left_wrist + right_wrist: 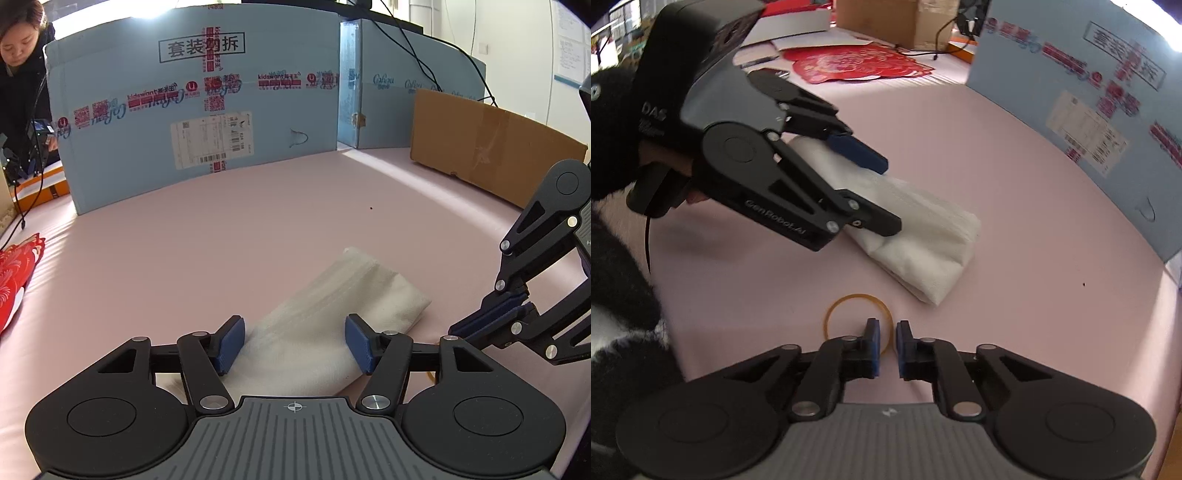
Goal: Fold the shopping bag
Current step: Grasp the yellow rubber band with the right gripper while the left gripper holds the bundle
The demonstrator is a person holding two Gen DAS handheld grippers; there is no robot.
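A white shopping bag [332,295] lies folded into a narrow flat bundle on the pink tabletop [240,229]. My left gripper [295,343] straddles its near end, blue pads on either side of the cloth, and the bundle looks unsqueezed. From the right wrist view the same gripper [892,195] sits over the bag [923,251], one finger on each long side. A thin yellow rubber band [846,301] lies in front of the bag. My right gripper [888,343] has its pads almost together over the band's near arc. Its fingers [491,306] look pressed together.
A tall blue cardboard box [199,110] walls off the back, with a brown carton [480,147] at the back right. A red paper cutting [14,280] lies at the left edge of the table. A person [22,74] stands beyond the far left corner.
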